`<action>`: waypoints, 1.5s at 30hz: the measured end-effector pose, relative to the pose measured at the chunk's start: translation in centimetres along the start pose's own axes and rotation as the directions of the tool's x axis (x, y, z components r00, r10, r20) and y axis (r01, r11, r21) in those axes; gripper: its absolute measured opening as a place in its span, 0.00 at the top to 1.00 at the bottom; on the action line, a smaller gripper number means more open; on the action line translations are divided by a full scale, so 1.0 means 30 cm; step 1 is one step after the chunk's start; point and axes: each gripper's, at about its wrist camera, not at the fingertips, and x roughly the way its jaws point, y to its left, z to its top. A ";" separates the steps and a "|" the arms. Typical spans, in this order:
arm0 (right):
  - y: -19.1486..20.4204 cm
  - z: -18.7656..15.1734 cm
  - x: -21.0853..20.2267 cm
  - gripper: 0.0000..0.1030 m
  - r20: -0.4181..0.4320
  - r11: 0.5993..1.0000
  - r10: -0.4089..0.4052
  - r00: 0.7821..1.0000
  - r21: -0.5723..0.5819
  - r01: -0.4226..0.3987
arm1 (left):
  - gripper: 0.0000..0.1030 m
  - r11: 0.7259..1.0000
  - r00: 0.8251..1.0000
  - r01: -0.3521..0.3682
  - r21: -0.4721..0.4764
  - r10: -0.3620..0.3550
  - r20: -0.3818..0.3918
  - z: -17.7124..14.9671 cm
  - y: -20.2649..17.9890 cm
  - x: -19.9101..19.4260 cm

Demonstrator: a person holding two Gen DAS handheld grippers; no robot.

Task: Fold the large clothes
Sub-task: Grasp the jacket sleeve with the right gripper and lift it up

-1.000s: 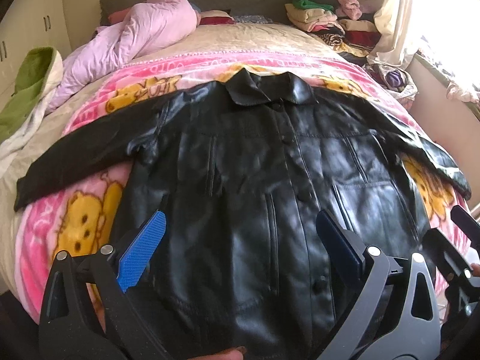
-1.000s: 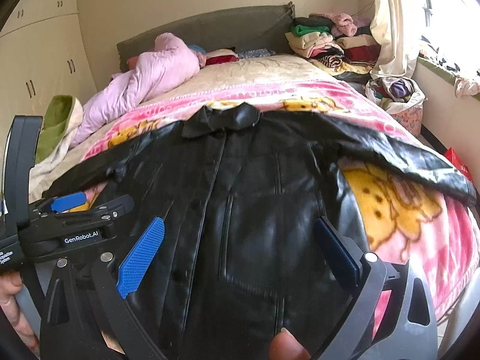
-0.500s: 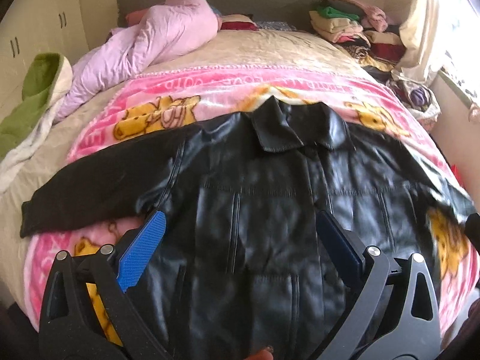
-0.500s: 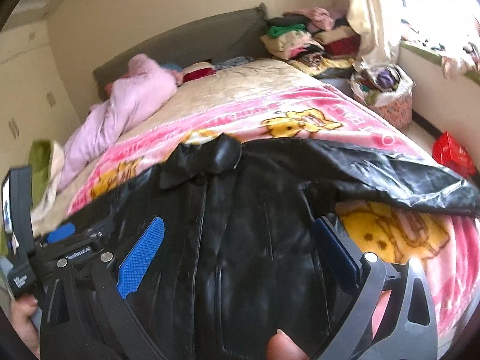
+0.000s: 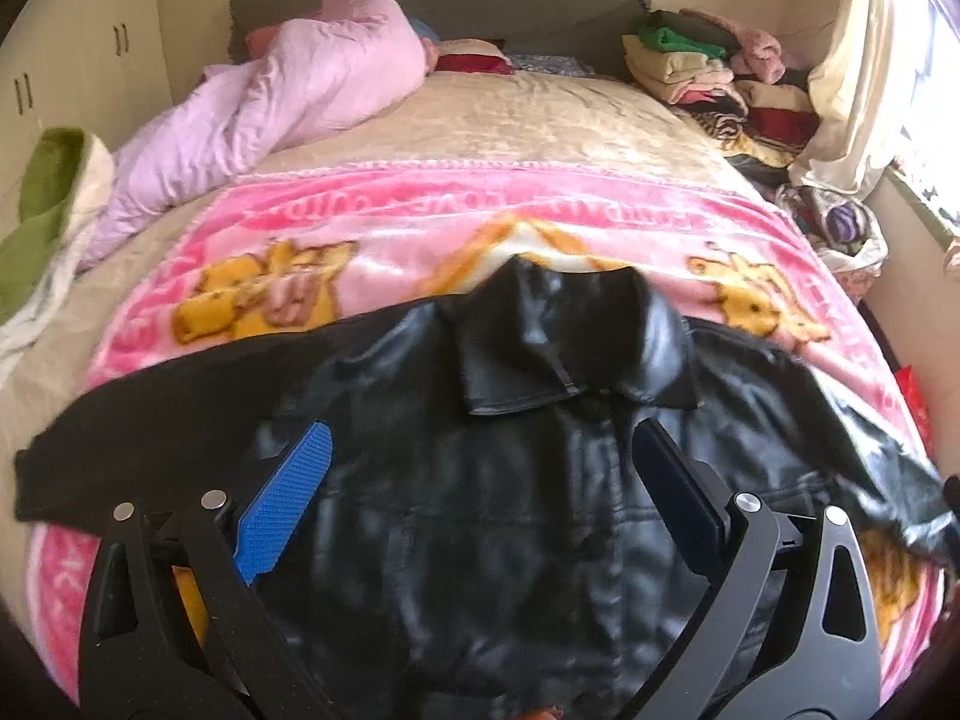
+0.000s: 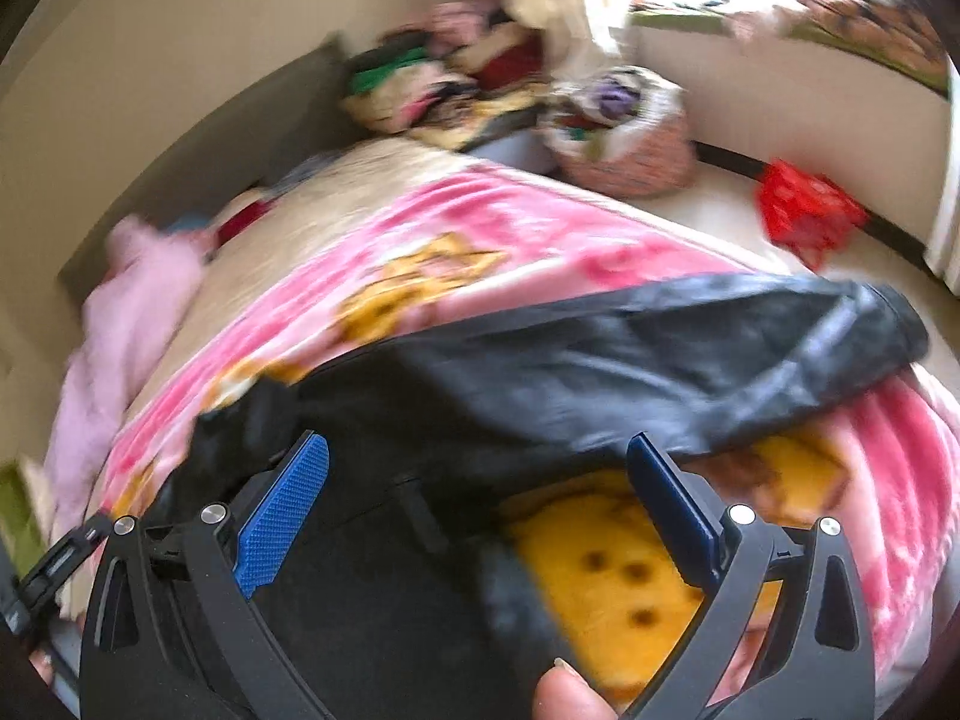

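Basket (image 6: pixel 624 144) on floor beside bed, stuffed with clothes. Black jacket (image 5: pixel 510 480) flat on pink blanket (image 5: pixel 390 240), right sleeve (image 6: pixel 660 348) reaching blanket edge. Left gripper (image 5: pixel 480 510), right gripper (image 6: pixel 474 504): fingers apart, empty.

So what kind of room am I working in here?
Most likely a home bedroom: a bed with a dark padded headboard, a pink cartoon-print fleece blanket under the black leather jacket, and stacked folded clothes beside it.
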 end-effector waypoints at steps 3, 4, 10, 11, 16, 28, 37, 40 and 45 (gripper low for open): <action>-0.123 0.012 0.033 0.04 0.002 0.993 -0.074 0.997 0.097 0.073 | 0.09 1.000 1.000 0.019 -0.012 -0.019 -0.024 -0.002 -0.027 0.057; -0.175 0.017 0.046 0.04 0.005 0.985 -0.104 0.995 0.139 0.102 | 0.09 1.000 0.999 0.021 -0.010 -0.021 -0.030 -0.004 -0.034 0.077; -0.422 0.036 0.113 0.04 -0.030 0.915 -0.216 0.976 0.343 0.213 | 0.09 1.000 0.999 0.012 0.021 -0.011 -0.053 -0.032 -0.041 0.152; -0.457 0.040 0.124 0.04 -0.039 0.903 -0.213 0.976 0.374 0.212 | 0.09 1.000 0.999 0.012 0.021 -0.011 -0.051 -0.034 -0.037 0.158; -0.612 0.074 0.191 0.04 -0.087 0.850 -0.216 0.973 0.474 0.231 | 0.09 1.000 0.997 0.016 0.001 -0.016 -0.069 -0.041 -0.006 0.187; -0.715 0.124 0.246 0.66 0.004 0.835 -0.197 0.980 0.525 0.166 | 0.09 1.000 0.997 0.024 -0.009 -0.025 -0.077 -0.051 0.017 0.173; -0.541 0.228 0.089 0.91 0.180 0.949 -0.142 0.973 0.305 0.083 | 0.09 0.996 0.993 0.079 -0.053 -0.083 -0.080 -0.043 0.051 0.131; -0.428 0.256 0.016 0.93 0.237 0.977 -0.065 0.969 0.214 0.013 | 0.09 0.992 0.992 0.094 -0.086 -0.100 -0.078 -0.042 0.082 0.119; -0.212 0.272 -0.099 0.93 0.304 0.995 0.083 0.949 0.021 -0.093 | 0.09 0.980 0.986 0.153 -0.128 -0.160 -0.049 -0.042 0.149 0.078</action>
